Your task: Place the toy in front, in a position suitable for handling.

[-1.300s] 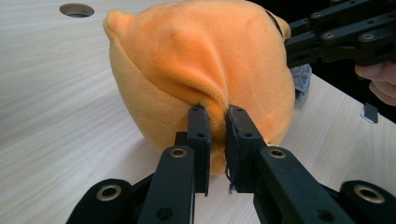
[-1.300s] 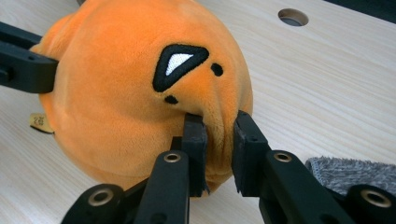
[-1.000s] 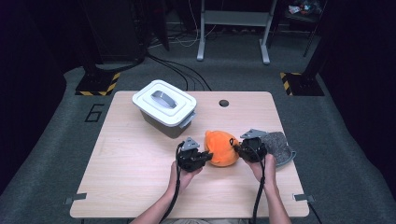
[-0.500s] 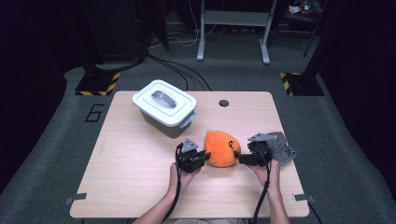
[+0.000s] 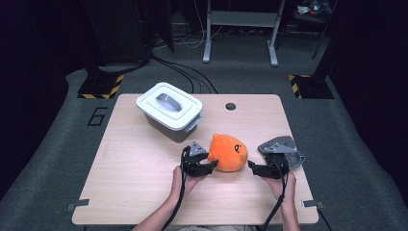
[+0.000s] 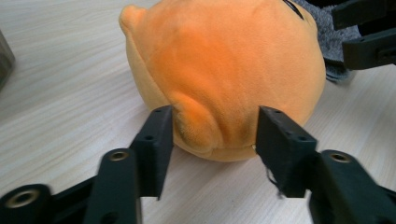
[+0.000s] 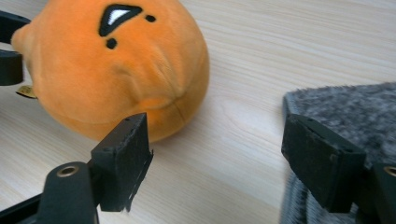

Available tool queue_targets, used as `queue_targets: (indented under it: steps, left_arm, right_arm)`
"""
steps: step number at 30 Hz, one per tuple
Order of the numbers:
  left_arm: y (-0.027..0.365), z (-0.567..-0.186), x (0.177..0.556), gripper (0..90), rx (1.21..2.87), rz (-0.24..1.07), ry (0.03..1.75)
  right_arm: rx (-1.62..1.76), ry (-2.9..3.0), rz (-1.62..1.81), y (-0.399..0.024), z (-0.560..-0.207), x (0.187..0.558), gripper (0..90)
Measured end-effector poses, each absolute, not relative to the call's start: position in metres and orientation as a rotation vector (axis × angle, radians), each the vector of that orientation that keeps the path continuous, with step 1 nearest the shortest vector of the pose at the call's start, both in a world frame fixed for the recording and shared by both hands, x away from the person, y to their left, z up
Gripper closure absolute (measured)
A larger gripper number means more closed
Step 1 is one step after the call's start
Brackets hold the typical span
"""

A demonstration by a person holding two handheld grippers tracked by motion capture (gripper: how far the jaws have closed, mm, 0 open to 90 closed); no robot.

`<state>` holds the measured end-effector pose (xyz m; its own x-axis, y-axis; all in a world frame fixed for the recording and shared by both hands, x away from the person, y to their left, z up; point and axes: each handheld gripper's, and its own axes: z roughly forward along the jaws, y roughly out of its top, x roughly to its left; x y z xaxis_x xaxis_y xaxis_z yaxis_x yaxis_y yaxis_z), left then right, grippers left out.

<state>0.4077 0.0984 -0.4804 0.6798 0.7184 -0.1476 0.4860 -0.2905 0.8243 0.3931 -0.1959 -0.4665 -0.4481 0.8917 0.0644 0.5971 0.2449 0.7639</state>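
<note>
Orange plush toy (image 5: 228, 152) lies on the wooden table (image 5: 130, 192), directly between the two grippers and near the table's front edge. The left gripper (image 5: 206, 168) sits at the toy's left side; in the left gripper view its jaws have just been opening and now stand spread on either side of a small stubby bump on the plush toy (image 6: 224, 70). The left jaw sits just against the fabric and the right one just beside it, neither pinching the plush. The right gripper (image 5: 254, 169) is just off the toy's right side, apart from it; its jaws have also just been opening and stand wide, with bare table between them. In the right gripper view the plush toy (image 7: 112, 70) lies beyond the left jaw, its black embroidered face marks turned up, while the right jaw hangs over the edge of a grey felt mat (image 7: 345, 112). From above, that grey felt mat (image 5: 288, 144) lies under and behind the right hand. Farther back on the left, well apart from the toy, stands a white lidded container (image 5: 169, 110) with a handle on its lid.
</note>
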Motion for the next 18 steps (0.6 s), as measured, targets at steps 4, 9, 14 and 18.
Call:
queue_targets:
  steps: [4,9,14,18]
  left_arm:
    - [0.101,-0.477,0.409,37.4,1.965,0.321,0.919]
    - [0.106,-0.474,0.409,31.1,1.975,0.314,0.893]
    - [0.11,-0.474,0.407,23.7,2.004,0.303,0.866]
    - [0.112,-0.475,0.408,21.9,2.02,0.303,0.852]
  right_arm:
    - [1.378,2.114,1.028,-0.205,-0.465,0.39,20.0]
    - [1.399,2.086,0.99,-0.22,-0.462,0.392,17.7]
    - [1.439,2.057,0.908,-0.233,-0.463,0.4,16.6]
    - [1.456,2.05,0.846,-0.241,-0.466,0.407,16.0]
